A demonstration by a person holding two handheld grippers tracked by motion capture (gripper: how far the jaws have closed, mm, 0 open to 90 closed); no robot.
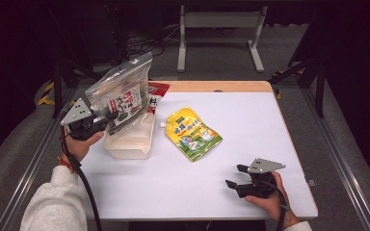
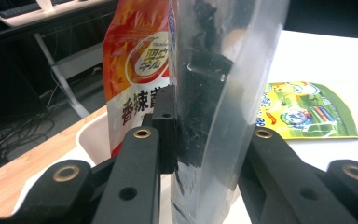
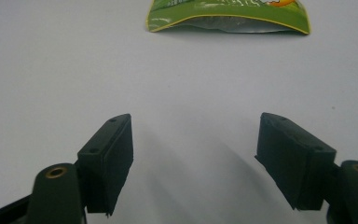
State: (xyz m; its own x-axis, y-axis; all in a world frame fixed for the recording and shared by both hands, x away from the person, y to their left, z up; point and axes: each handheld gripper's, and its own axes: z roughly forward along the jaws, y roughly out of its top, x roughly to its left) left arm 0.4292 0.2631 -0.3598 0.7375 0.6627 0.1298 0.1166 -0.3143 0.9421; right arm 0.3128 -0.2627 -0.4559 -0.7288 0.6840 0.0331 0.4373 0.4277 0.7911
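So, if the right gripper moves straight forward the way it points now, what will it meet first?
Probably the green and yellow pouch: it lies ahead of the open right gripper, with bare table between them.

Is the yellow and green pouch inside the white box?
No, the yellow and green pouch lies flat on the table beside the white box.

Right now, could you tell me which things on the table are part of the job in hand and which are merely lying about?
In the job:
- left gripper, shut on the clear snack bag
- white tub just below that bag
- red packet standing in the tub

Lying about:
- yellow-green pouch, flat on the table
- right gripper, open, nothing between its jaws
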